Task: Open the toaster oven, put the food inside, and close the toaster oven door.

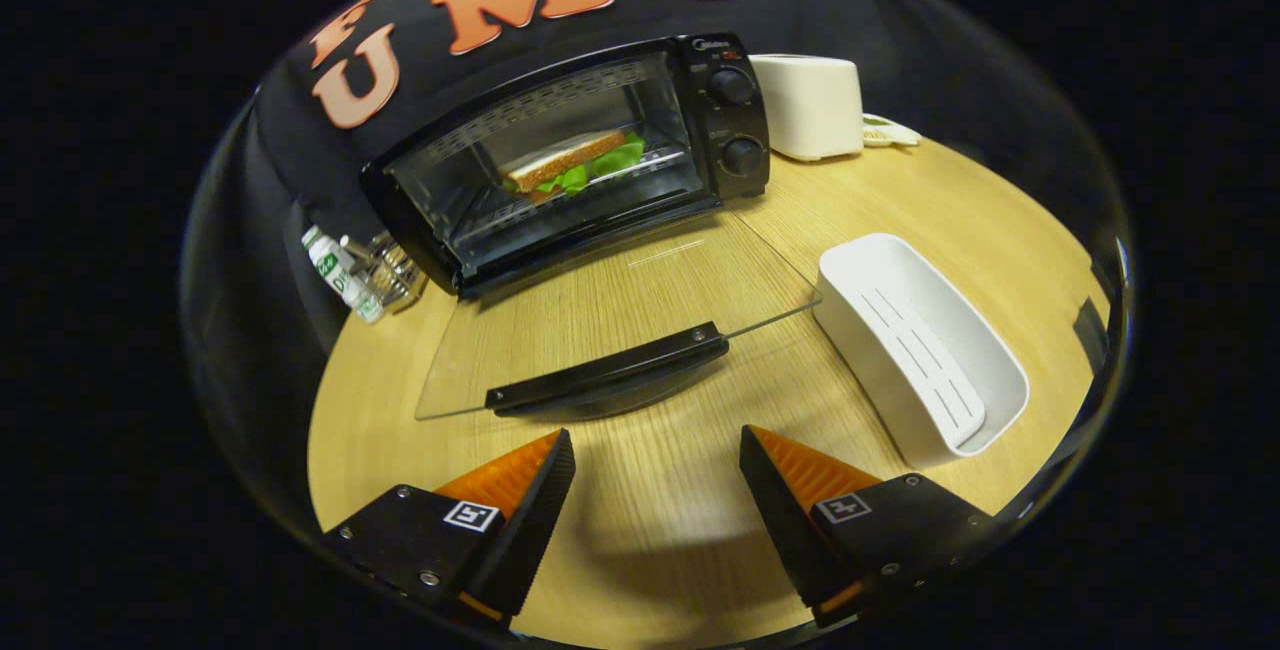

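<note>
Hovering over the wooden table [650,520], gripper [655,450] fingers spread, holding nothing. Just ahead lies the handle [608,370] of the toaster oven's [570,160] glass door [600,300], folded down flat. Sandwich [572,163] sits inside on the rack; white tray [925,350] beside the door.

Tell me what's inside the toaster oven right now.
A sandwich with green lettuce lies on the wire rack inside the toaster oven. The glass door hangs fully open. The sandwich hides the rack beneath it. The claw is open and empty, short of the door handle.
</note>
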Demonstrator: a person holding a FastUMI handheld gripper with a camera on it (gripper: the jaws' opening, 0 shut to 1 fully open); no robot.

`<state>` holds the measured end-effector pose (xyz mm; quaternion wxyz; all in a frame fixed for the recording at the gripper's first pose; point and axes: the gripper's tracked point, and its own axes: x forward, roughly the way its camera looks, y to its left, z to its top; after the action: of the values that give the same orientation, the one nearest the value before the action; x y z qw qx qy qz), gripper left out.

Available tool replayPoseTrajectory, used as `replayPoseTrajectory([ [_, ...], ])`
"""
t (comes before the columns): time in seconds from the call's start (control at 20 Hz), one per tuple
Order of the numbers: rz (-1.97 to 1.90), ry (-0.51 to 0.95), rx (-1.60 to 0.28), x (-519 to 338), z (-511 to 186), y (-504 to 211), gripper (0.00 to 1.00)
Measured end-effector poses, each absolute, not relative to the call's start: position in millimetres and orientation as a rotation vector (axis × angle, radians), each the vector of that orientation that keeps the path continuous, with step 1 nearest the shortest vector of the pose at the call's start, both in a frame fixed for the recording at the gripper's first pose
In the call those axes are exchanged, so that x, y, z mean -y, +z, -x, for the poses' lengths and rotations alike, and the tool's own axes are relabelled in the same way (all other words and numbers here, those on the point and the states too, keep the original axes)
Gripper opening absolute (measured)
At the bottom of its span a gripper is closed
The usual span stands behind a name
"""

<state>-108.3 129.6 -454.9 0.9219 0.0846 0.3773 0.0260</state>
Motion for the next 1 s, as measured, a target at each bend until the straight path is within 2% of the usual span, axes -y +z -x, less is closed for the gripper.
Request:
replayPoseTrajectory([
  [0.35, 0.023, 0.085, -0.706, -129.9, 87.3, -461.5, 0.99],
  [0.75, 0.033, 0.105, -0.719, -140.6, 81.2, -466.6, 1.0],
  [1.0, 0.008, 0.112, -0.709, -141.7, 80.5, -446.2, 0.99],
])
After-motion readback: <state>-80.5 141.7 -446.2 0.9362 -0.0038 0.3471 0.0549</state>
